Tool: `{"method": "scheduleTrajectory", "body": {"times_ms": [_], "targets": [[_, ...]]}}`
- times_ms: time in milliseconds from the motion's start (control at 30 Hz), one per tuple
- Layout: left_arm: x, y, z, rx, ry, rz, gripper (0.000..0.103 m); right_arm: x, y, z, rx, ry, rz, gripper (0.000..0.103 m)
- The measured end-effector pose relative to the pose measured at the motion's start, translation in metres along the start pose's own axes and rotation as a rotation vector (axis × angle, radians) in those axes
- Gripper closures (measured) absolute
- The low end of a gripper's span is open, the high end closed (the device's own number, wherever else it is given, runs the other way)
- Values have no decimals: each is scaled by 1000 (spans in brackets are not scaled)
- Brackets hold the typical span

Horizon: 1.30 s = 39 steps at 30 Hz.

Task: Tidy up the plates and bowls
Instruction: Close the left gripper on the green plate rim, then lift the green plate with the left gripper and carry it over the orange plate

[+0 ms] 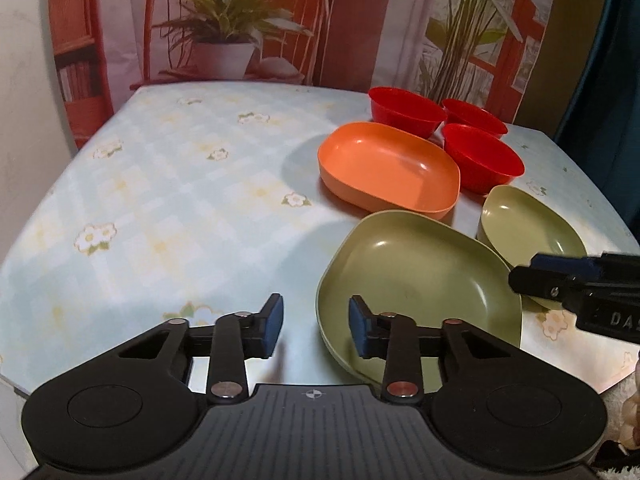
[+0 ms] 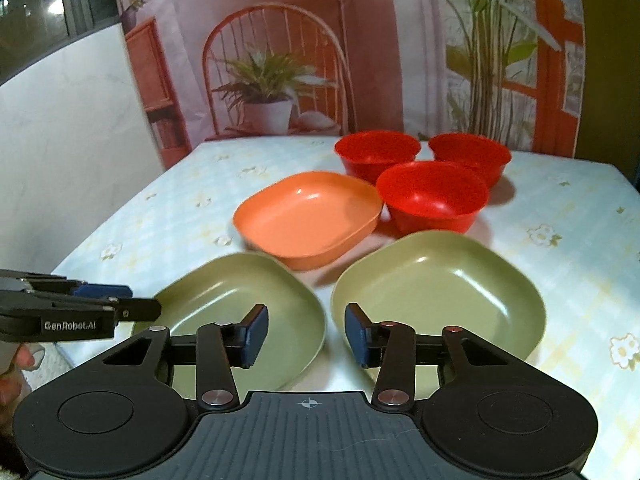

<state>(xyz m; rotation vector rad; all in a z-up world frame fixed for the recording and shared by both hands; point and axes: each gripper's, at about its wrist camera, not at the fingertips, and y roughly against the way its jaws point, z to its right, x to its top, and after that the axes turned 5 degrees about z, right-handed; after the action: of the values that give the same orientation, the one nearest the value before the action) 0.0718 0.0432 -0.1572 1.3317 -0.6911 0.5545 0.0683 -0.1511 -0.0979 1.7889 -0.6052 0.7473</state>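
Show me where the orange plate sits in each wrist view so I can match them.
Left wrist: orange plate right of centre, upper half, left of the red bowls.
Right wrist: orange plate near centre, left of the front red bowl.
Shared landmark: the front red bowl beside its right edge.

bowls (image 2: 432, 196) behind plates (image 2: 436, 296) (all on table (image 2: 580, 216))

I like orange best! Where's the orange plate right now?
In the right wrist view, the orange plate sits mid-table, left of the nearest red bowl and behind two green plates.
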Motion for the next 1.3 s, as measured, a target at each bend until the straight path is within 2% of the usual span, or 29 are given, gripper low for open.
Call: {"method": "scheduleTrajectory", "body": {"times_ms": [67, 167, 367, 500, 600, 700, 1300], "targets": [[-2, 2, -4, -9, 15, -8, 69, -3, -3, 0, 13, -11, -26, 73], [-3, 2, -5, -30, 30, -12, 74, -5, -6, 0, 27, -17, -45, 74], [-4, -5, -6, -44, 56, -36, 75, -5, -11, 5, 27, -41, -64, 77], [-5, -10, -6, -58, 69, -49, 81, -8, -16, 10, 33, -69, -85, 79], [-6, -12, -6, -79, 74, -50, 90, -9, -19, 13, 37, -88, -91, 84], [-6, -13, -5, -77, 69, -45, 90, -12, -23, 15, 35, -96, -97, 89], [2, 8, -3, -32, 36, 43, 90, -1, -14, 8, 75, -79, -52, 89]]}}
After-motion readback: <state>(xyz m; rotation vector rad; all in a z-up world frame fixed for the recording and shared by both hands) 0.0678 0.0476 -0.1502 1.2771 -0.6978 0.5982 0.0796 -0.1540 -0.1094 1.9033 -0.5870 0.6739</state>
